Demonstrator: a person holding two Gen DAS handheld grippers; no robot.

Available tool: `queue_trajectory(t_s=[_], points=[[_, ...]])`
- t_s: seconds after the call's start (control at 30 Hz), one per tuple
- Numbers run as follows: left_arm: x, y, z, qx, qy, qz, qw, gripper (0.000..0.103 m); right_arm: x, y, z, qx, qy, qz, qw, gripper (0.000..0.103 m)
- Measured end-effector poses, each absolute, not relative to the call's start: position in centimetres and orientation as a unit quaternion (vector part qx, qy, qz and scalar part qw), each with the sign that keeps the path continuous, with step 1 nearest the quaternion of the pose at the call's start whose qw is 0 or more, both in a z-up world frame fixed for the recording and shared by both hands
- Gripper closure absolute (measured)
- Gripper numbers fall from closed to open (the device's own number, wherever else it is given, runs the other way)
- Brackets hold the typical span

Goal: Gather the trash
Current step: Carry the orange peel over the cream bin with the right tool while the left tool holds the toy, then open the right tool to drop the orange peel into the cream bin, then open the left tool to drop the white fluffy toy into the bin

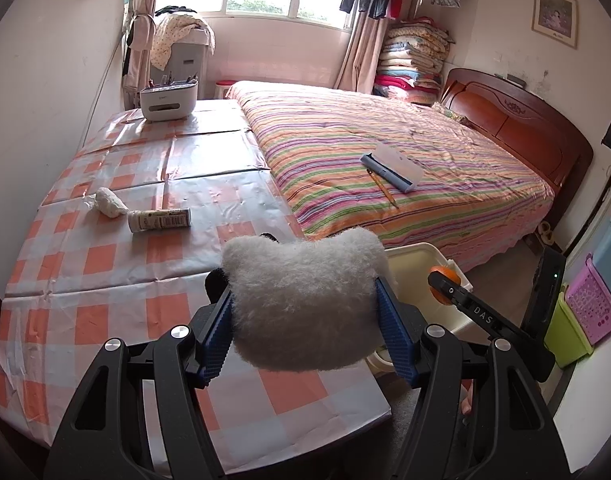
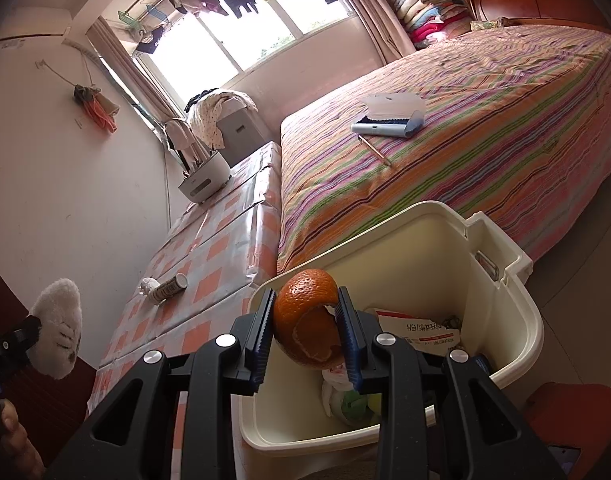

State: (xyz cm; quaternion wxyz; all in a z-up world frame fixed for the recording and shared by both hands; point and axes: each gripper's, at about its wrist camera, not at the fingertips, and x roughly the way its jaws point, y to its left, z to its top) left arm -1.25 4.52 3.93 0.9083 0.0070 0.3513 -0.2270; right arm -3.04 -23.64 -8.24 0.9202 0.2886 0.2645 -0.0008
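Observation:
My left gripper is shut on a white fluffy plush toy and holds it above the checked table's near edge; the toy also shows in the right wrist view. My right gripper is shut on an orange peel and holds it over the open cream trash bin, which holds paper and wrappers. The bin and the peel also show in the left wrist view. A crumpled white tissue and a lying bottle rest on the table.
The table has an orange-and-white checked cloth, with a white organiser box at its far end. A striped bed beside it carries a blue pencil case and a pencil. Coloured baskets stand at the right wall.

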Motion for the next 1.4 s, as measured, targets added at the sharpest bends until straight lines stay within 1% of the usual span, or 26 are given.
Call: queue_trajectory(t_s=[0.2, 0.47, 0.53, 0.57, 0.6, 0.7, 0.9, 1.17, 1.4], points=[[-0.9, 4.4, 3.7, 0.008, 0.354, -0.227, 0.907, 0.039, -3.0, -23.5, -8.3, 0.285, 0.266, -0.005, 0.921, 0.073], [-0.6, 4.2, 3.4, 0.009, 0.358, -0.229, 0.905, 0.039, -2.6, -23.5, -8.7, 0.281, 0.281, -0.012, 0.917, 0.07], [-0.7, 4.0, 3.4, 0.011, 0.358, -0.232, 0.904, 0.039, -2.6, -23.6, -8.9, 0.285, 0.285, -0.016, 0.915, 0.061], [-0.7, 3.9, 3.4, 0.013, 0.357, -0.232, 0.905, 0.039, -2.6, -23.7, -8.9, 0.286, 0.286, -0.017, 0.914, 0.049], [-0.8, 3.8, 3.4, 0.014, 0.357, -0.232, 0.905, 0.039, -2.6, -23.7, -8.9, 0.286, 0.287, -0.019, 0.914, 0.042], [-0.7, 3.4, 3.4, 0.018, 0.36, -0.234, 0.903, 0.039, -2.6, -23.8, -8.7, 0.282, 0.288, -0.018, 0.915, 0.042], [-0.4, 1.6, 3.4, 0.021, 0.364, -0.26, 0.894, 0.039, -4.1, -25.2, -7.5, 0.301, 0.257, -0.025, 0.918, 0.042], [1.1, -3.4, 1.5, 0.04, 0.396, -0.324, 0.858, 0.039, -6.3, -26.9, -6.3, 0.314, 0.229, -0.046, 0.92, 0.041], [2.1, -7.7, 0.0, 0.059, 0.416, -0.35, 0.837, 0.039, -7.7, -28.6, -6.3, 0.325, 0.223, -0.065, 0.917, 0.041]])
